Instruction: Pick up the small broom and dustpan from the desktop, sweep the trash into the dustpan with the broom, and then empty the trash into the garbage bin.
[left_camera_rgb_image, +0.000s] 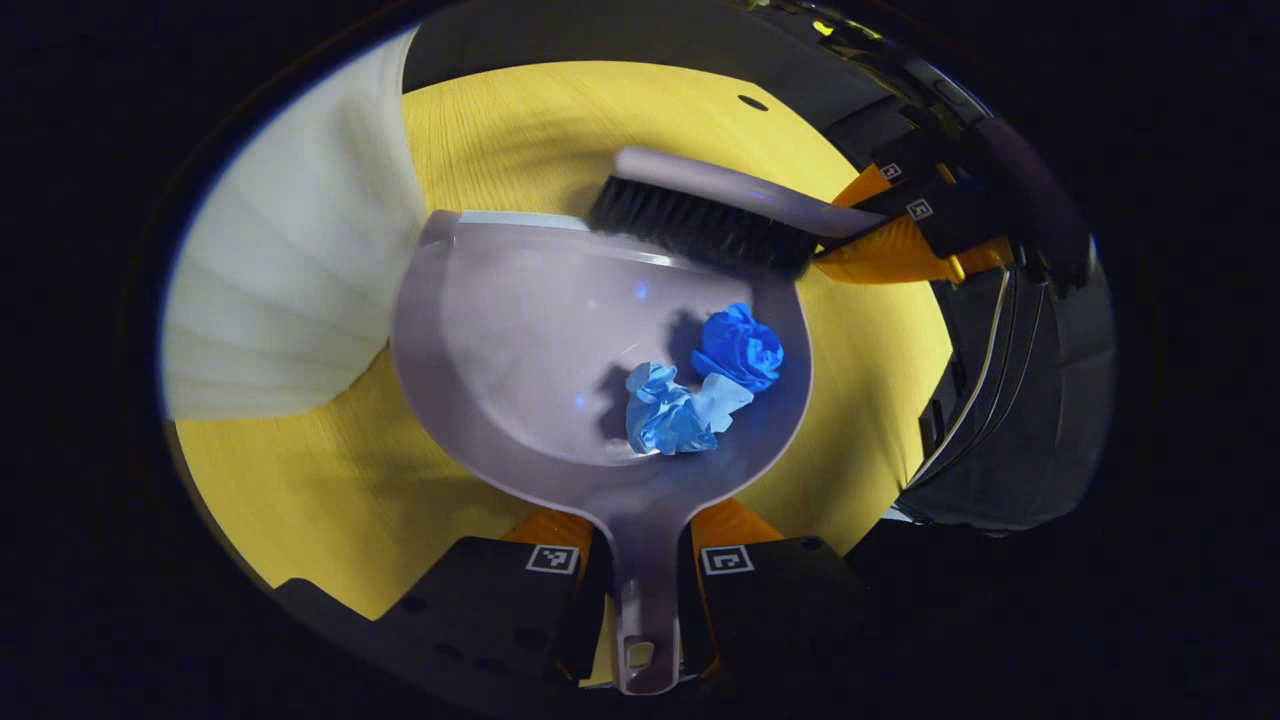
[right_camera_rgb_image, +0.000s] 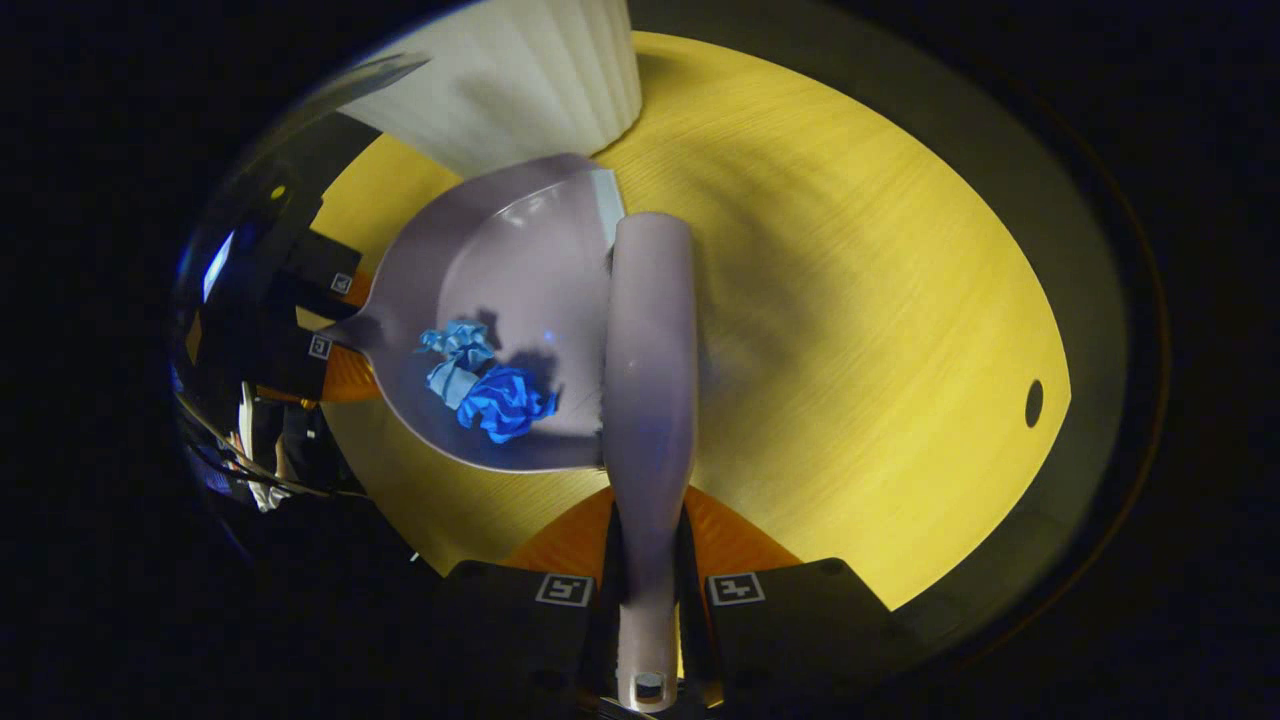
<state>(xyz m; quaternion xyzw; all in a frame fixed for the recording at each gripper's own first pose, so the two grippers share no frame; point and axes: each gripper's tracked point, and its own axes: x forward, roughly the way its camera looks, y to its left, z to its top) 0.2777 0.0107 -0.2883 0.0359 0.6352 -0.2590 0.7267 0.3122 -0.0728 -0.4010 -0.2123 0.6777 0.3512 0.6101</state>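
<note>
In the left gripper view my left gripper (left_camera_rgb_image: 645, 560) is shut on the handle of the grey dustpan (left_camera_rgb_image: 520, 340). Two crumpled blue paper balls (left_camera_rgb_image: 700, 385) lie inside the pan near its handle side. The broom (left_camera_rgb_image: 700, 215) has black bristles resting at the pan's far lip, held by the right gripper (left_camera_rgb_image: 900, 235) at the upper right. In the right gripper view my right gripper (right_camera_rgb_image: 650, 590) is shut on the grey broom handle (right_camera_rgb_image: 650, 400), which runs forward beside the dustpan (right_camera_rgb_image: 520, 270). The blue paper (right_camera_rgb_image: 485, 385) sits in the pan, and the left gripper (right_camera_rgb_image: 335, 320) holds the pan's handle at the left.
Everything sits over a yellow wooden tabletop (left_camera_rgb_image: 300, 480) with a small dark hole (right_camera_rgb_image: 1033, 402). A white ribbed garbage bin (left_camera_rgb_image: 290, 290) stands just left of the pan and appears as the bin (right_camera_rgb_image: 520, 80) at the top of the right gripper view.
</note>
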